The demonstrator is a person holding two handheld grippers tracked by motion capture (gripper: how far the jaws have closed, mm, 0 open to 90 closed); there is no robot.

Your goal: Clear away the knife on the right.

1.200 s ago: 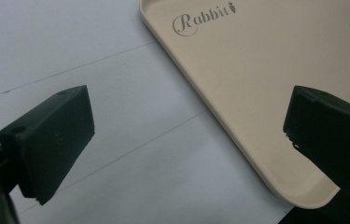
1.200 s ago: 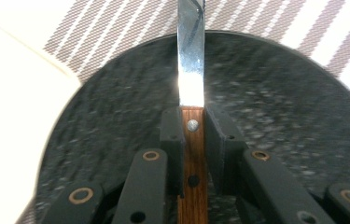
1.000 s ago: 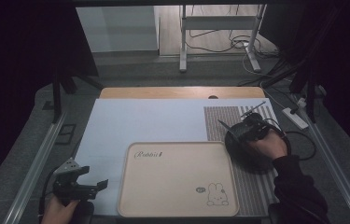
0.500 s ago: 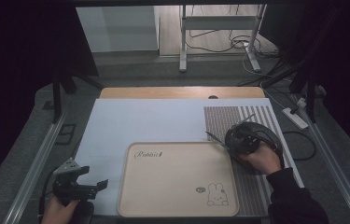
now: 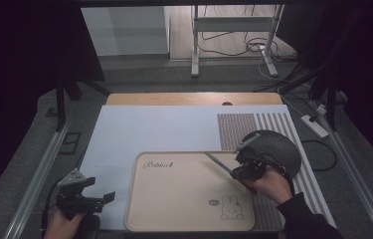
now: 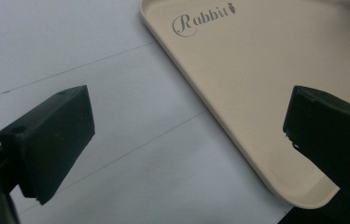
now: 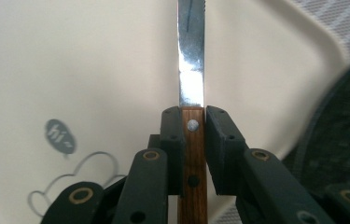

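1. A knife (image 7: 192, 84) sits clamped by its wooden handle between the right gripper (image 7: 192, 122) pads, its blade reaching out beyond the fingertips over a beige tray (image 5: 174, 199).
2. A dark plate (image 5: 278, 147) lies just behind that gripper.
3. The left gripper (image 6: 186, 135) hangs spread wide and empty, the tray's near corner between its fingers (image 6: 51, 135).

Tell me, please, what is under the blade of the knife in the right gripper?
Under the knife, held by the right gripper, lies the bare beige tray, with its rabbit drawing off to one side. The strip of tray directly beneath the blade is covered.
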